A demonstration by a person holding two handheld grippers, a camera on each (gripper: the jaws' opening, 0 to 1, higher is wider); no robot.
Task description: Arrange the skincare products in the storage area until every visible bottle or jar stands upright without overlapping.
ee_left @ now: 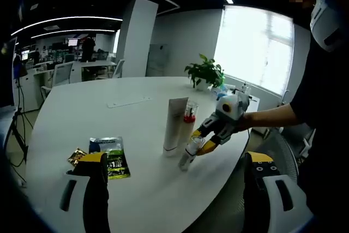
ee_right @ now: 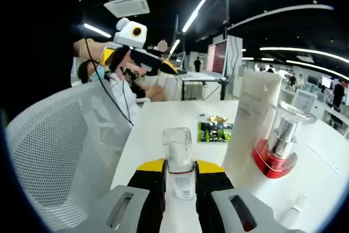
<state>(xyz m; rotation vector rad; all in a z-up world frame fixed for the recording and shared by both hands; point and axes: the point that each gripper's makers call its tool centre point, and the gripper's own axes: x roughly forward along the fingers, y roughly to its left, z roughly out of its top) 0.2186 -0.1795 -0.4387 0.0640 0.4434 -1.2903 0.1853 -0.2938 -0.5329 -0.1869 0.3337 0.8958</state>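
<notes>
A small clear bottle leans tilted, its low end at the white table, and my right gripper is shut on it. In the right gripper view the same bottle sits between the yellow-tipped jaws of my right gripper, its clear cap poking past them. Just beside it a white tube stands upright, with a red-based clear bottle upright behind it. Both stand right of the held bottle: the tube, the red bottle. My left gripper is open and holds nothing; it hangs in the air.
Green and gold sachets lie flat on the table near my left jaw, also the sachets beyond the held bottle. A potted plant stands at the far edge. A mesh chair is by the table's edge. A small white item lies low right.
</notes>
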